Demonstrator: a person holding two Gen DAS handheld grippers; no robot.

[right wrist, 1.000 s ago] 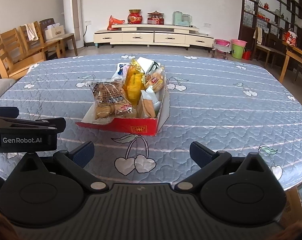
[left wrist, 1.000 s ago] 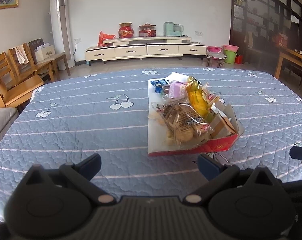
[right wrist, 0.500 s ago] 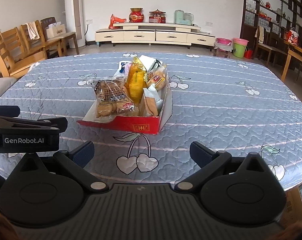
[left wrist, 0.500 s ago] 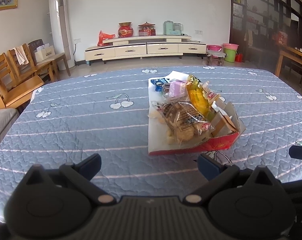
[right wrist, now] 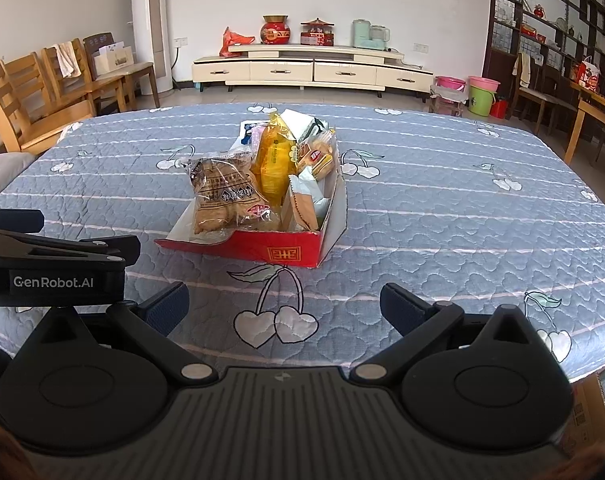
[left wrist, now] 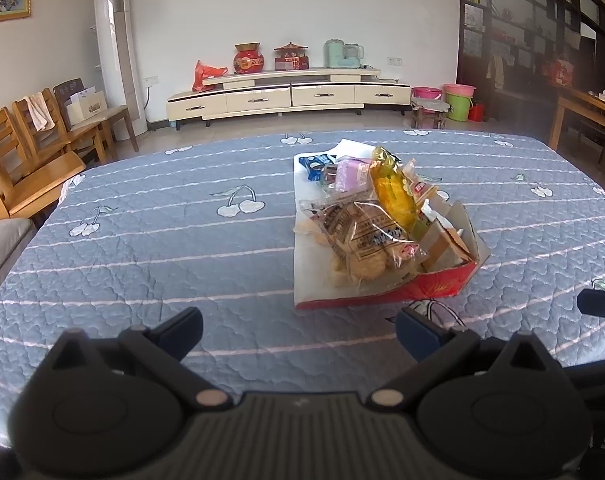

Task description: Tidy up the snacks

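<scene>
Snacks are sitting heaped in a red cardboard box point(right wrist: 290, 250) near the middle of the blue quilted table cover point(right wrist: 442, 208), and no packet is lying loose on the cloth around the box. Inside the box, a clear bag of brown pastries point(right wrist: 226, 196) is leaning at the near left, a yellow packet point(right wrist: 276, 160) is standing behind it, a small red-labelled cake pack point(right wrist: 316, 156) is lying to the right of that, and a blue packet point(left wrist: 316, 162) and a pale purple one point(left wrist: 352, 172) are resting at the far end. Both tools are hovering short of the box: the left gripper point(left wrist: 298, 328) and the right gripper point(right wrist: 284, 304) are each showing released jaws, spread wide and grasping nothing. This is fitting either a box waiting to be sorted or one already filled, so I am judging no further. Any reach into the box is calling for a gentle pinch on crinkly wrappers. Legible writing: "GenRobot.AI" on the left tool's side; a gold emblem is showing on the box front; the packet print is too small to read.
</scene>
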